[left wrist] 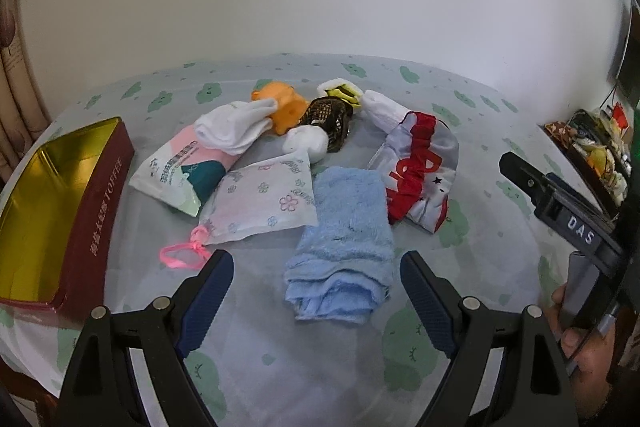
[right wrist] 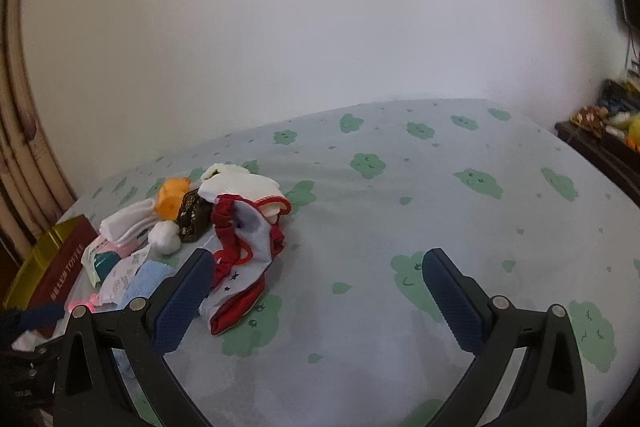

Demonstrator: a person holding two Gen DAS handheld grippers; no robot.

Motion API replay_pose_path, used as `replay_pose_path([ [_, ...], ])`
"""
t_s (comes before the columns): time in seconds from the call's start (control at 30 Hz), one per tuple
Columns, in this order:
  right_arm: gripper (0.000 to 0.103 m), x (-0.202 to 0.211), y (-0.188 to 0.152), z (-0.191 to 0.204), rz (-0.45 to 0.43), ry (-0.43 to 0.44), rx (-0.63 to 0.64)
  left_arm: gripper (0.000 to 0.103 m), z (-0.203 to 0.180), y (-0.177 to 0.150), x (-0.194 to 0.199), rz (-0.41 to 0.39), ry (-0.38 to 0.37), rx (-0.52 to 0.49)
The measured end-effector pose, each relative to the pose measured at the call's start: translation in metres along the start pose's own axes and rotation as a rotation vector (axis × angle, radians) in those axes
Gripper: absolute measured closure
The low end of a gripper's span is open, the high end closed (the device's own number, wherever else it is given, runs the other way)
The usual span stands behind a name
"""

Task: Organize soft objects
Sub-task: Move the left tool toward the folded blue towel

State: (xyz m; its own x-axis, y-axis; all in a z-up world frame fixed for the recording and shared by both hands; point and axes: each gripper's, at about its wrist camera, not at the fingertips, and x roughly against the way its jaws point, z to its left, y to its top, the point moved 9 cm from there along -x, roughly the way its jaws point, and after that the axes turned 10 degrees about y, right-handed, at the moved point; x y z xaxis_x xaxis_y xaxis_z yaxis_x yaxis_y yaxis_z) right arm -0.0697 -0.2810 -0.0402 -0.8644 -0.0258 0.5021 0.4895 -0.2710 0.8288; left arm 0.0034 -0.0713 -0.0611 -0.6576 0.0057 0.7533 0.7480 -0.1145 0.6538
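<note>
A heap of soft things lies on the cloud-print sheet [left wrist: 480,267]. A folded blue towel [left wrist: 344,239] lies nearest, just ahead of my open, empty left gripper [left wrist: 316,267]. Behind it are a floral drawstring pouch [left wrist: 264,199], a tissue pack [left wrist: 180,171], white socks [left wrist: 236,127], an orange plush [left wrist: 284,107], a dark patterned item [left wrist: 328,119] and a red-and-grey garment [left wrist: 420,167]. An open red toffee tin [left wrist: 60,211] stands at the left. My right gripper [right wrist: 316,267] is open and empty, right of the red-and-grey garment [right wrist: 244,259].
The right gripper's body and the hand holding it [left wrist: 580,235] show at the right of the left wrist view. A dark shelf with clutter [left wrist: 596,147] stands past the bed's right edge. A white wall is behind the bed and a curtain [right wrist: 20,155] at the left.
</note>
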Motion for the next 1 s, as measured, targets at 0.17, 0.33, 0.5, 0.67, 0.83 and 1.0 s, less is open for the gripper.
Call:
replay_pose_path([
  [0.17, 0.0, 0.0, 0.0, 0.008, -0.001, 0.001, 0.045, 0.015, -0.001, -0.001, -0.007, 0.01, 0.019, -0.008],
  [0.33, 0.0, -0.003, -0.001, 0.005, 0.009, 0.005, 0.02, 0.015, -0.002, -0.002, -0.011, 0.027, 0.015, 0.007],
  [0.5, 0.0, -0.003, -0.001, 0.004, 0.007, 0.004, 0.029, 0.015, -0.003, -0.001, -0.01, 0.023, 0.01, 0.005],
  [0.67, 0.0, -0.003, -0.002, 0.006, 0.006, 0.002, 0.032, 0.015, -0.007, -0.001, -0.012, 0.029, 0.007, 0.005],
  [0.83, 0.0, -0.004, -0.003, 0.007, 0.008, 0.004, 0.031, 0.015, -0.007, -0.001, -0.015, 0.029, 0.004, 0.007],
  [1.0, 0.0, -0.003, -0.003, 0.006, 0.008, 0.002, 0.029, 0.015, -0.008, -0.002, -0.016, 0.033, 0.004, 0.004],
])
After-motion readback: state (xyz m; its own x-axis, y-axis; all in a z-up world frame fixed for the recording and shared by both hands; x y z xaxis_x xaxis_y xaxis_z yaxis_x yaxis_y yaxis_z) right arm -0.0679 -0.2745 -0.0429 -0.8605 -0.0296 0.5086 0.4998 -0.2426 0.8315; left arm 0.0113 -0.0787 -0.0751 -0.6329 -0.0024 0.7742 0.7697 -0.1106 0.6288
